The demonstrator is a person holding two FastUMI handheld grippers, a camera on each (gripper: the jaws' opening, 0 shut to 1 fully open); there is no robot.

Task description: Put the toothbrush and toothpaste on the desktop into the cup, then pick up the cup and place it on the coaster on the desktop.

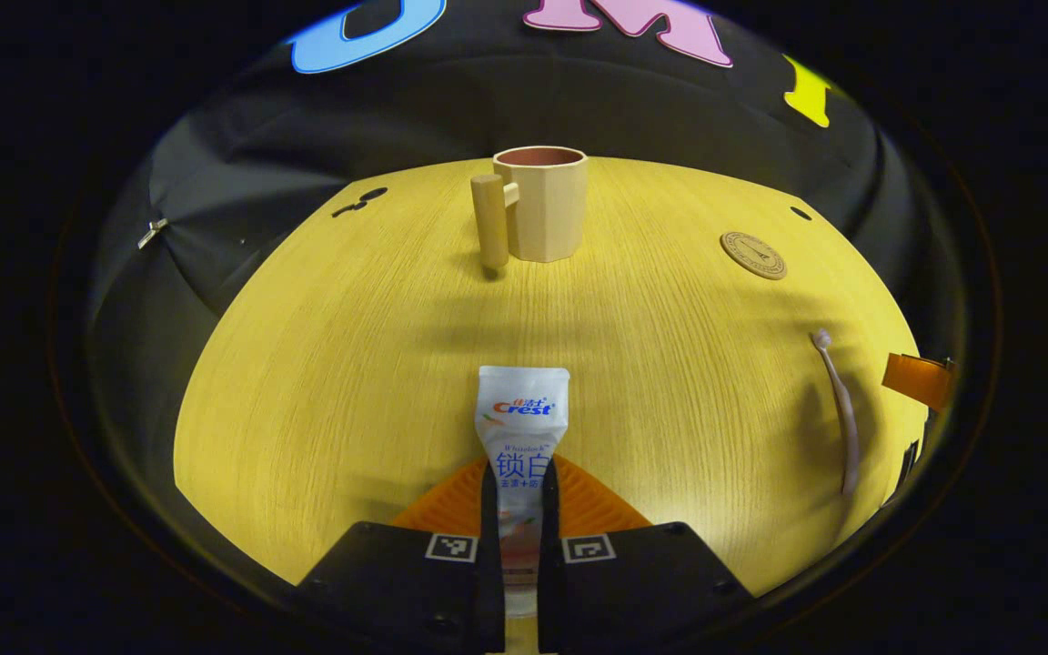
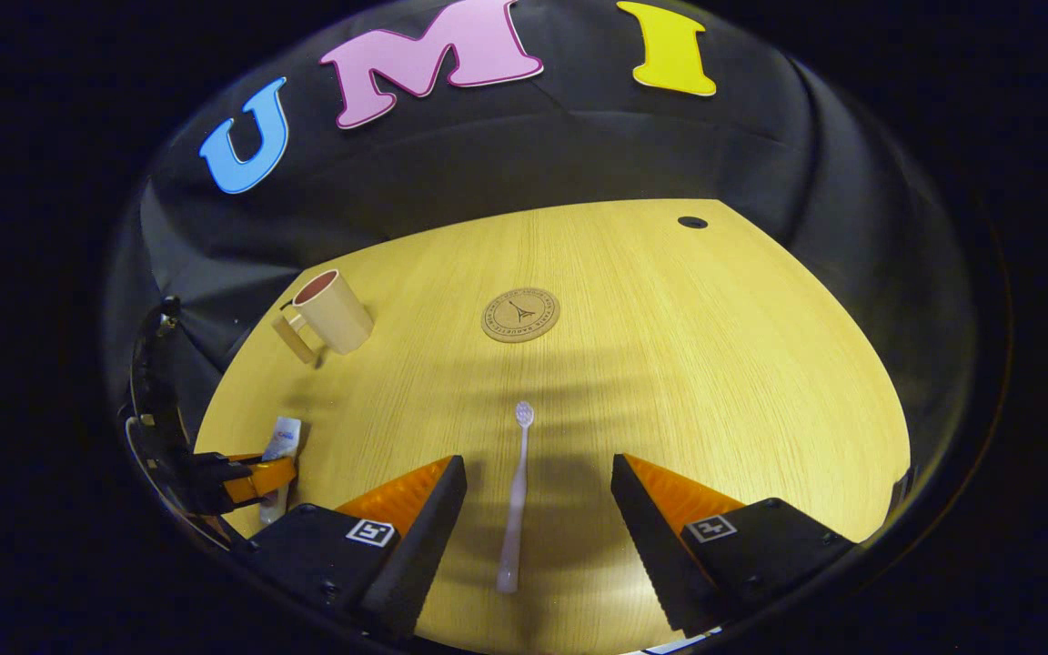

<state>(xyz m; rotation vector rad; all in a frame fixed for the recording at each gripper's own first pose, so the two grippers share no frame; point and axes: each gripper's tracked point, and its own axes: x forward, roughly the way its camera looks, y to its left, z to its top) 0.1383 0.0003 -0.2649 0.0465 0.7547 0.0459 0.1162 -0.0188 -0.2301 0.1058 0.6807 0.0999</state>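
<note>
In the left gripper view my left gripper (image 1: 520, 491) is shut on the white toothpaste tube (image 1: 522, 414), which points away over the yellow desktop (image 1: 351, 364). The beige cup (image 1: 539, 203) with its side handle stands upright at the far edge, straight ahead. The round coaster (image 1: 752, 255) lies to its right, and the pale toothbrush (image 1: 838, 409) lies further right. In the right gripper view my right gripper (image 2: 538, 478) is open, its fingers straddling the toothbrush (image 2: 517, 496) without touching it. The coaster (image 2: 520, 315) lies ahead, the cup (image 2: 328, 314) to the far left, and the left gripper (image 2: 256, 479) holds the toothpaste (image 2: 280, 446).
The desktop (image 2: 715, 364) ends at the black cloth wall behind the cup. A small dark hole (image 2: 692, 222) sits near the far right corner, and another dark hole (image 1: 371, 195) lies left of the cup. Part of the right gripper (image 1: 920, 380) shows at the right edge.
</note>
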